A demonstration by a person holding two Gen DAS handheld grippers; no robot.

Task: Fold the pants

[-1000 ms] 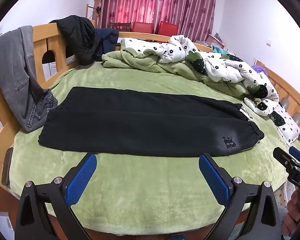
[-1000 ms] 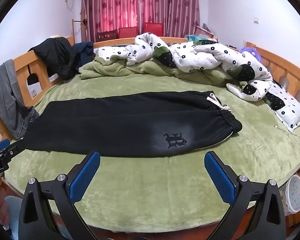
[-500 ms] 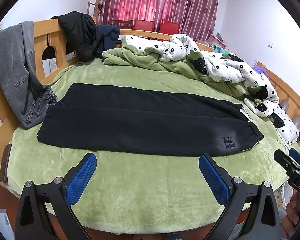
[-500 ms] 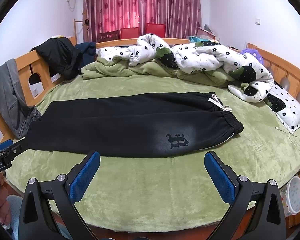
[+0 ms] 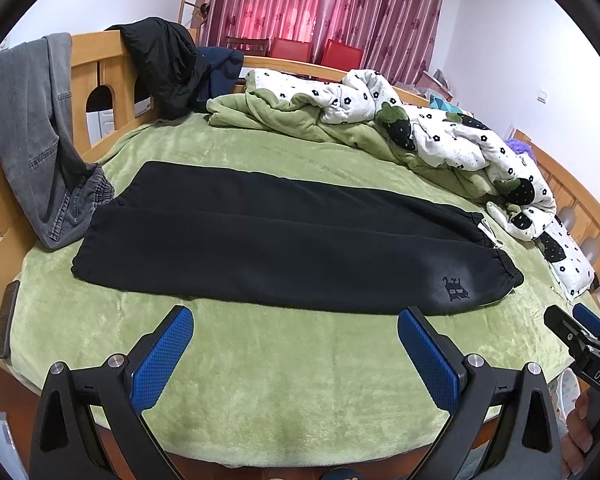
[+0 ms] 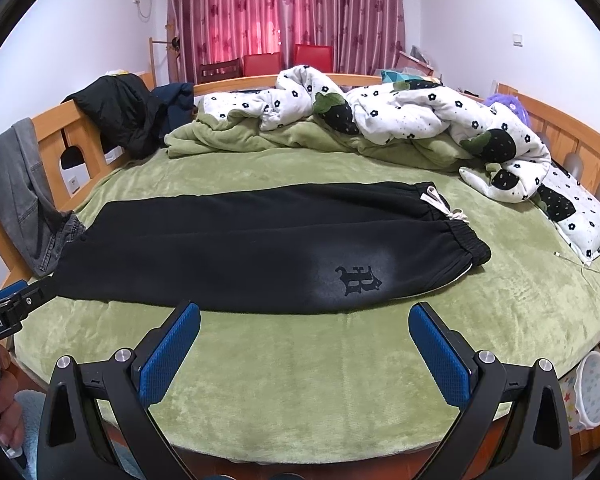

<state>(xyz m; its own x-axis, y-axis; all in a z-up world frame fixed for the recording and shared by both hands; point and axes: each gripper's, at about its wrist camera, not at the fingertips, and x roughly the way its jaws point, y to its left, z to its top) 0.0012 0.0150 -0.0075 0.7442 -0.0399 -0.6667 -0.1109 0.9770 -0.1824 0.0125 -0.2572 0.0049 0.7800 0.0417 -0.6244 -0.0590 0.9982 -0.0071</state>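
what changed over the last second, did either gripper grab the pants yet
No grab yet. Both views shift a little, the left wrist one more, so the grippers drifted slightly. The left gripper and right gripper stay open and empty, short of the near edge of the black pants. The pants lie flat as before on the green blanket, with no new fold.

black pants (image 5: pixel 284 248) | folded lengthwise, flat | across green bed | waistband right, logo near it

The pants (image 5: pixel 284 248) lie across the bed (image 5: pixel 300 392), the quilt (image 5: pixel 440 136) behind them.
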